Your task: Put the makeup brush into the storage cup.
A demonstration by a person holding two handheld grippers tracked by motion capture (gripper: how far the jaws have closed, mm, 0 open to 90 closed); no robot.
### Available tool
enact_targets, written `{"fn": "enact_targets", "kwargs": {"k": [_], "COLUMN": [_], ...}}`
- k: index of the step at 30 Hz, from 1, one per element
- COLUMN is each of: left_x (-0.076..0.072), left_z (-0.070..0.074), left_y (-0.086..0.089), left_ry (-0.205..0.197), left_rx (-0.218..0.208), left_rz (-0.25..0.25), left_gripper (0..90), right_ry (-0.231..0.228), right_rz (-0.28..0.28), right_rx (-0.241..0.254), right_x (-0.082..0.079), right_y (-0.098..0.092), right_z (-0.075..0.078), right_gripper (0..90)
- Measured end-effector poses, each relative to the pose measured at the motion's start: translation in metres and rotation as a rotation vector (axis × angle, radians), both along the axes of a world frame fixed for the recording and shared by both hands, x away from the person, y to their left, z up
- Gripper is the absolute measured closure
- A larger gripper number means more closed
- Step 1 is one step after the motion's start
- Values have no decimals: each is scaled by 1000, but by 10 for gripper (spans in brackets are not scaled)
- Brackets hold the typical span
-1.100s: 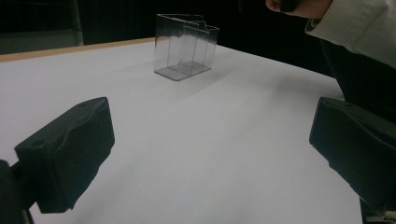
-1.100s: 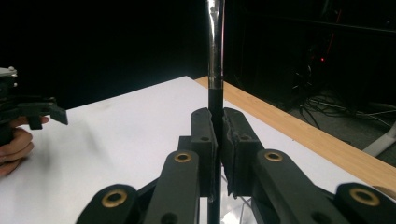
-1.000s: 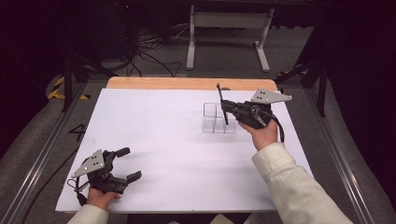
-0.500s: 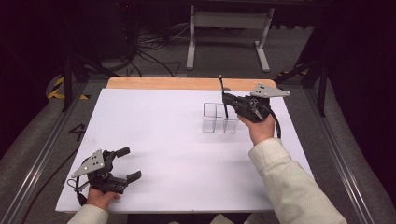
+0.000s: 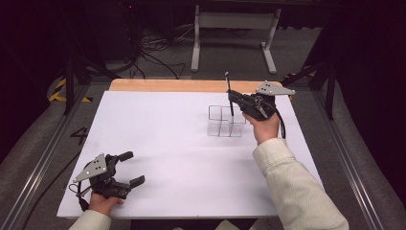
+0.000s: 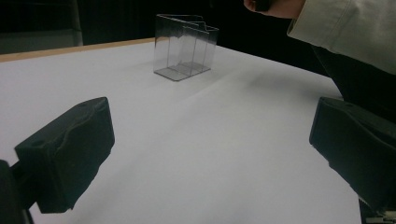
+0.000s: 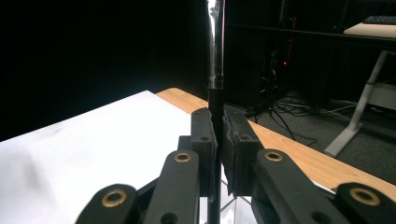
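Black pen (image 5: 230, 96), lower end hidden in the right gripper (image 5: 233, 99) clamped on it; left gripper (image 5: 131, 168) gapes empty.

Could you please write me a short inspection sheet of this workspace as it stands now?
Surface: white sheet over a wooden table; wood shows along the far edge.
Job's things: clear compartmented holder upright on the sheet; thin pen-like rod, black with a shiny upper part, held upright above it.
Clutter: nothing seen on the sheet.
Grippers: left gripper open, resting at the near left corner; right gripper shut on the rod beside the holder.
Cables: one trails from each gripper; loose cables on the floor beyond the table.
Surroundings: dark room, white table frame behind, rails along both sides.
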State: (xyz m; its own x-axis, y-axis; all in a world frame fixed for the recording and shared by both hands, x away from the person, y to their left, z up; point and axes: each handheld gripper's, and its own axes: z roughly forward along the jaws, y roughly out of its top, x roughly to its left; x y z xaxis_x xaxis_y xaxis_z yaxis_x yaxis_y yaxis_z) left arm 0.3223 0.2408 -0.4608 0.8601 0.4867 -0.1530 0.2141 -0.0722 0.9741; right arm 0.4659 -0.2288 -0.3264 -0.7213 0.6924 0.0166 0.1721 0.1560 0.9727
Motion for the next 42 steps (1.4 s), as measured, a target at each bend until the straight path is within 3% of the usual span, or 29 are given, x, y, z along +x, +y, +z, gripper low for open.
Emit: {"fn": "enact_targets", "kwargs": {"k": [8, 15, 25, 42], "left_x": [0, 0, 0, 0], "left_z": [0, 0, 0, 0], "left_y": [0, 1, 0, 1], "left_ry": [0, 2, 0, -1], "left_rx": [-3, -11, -12, -11], "left_rz": [0, 0, -2, -1], "left_gripper": [7, 7, 7, 7], "right_ry": [6, 19, 30, 54], "right_rz": [-32, -35, -35, -48], "right_rx": [16, 63, 36, 36], "right_x": [8, 14, 15, 20], "right_y": [-1, -5, -1, -1], "right_z": [0, -5, -16, -39], "right_gripper": [837, 837, 837, 834]}}
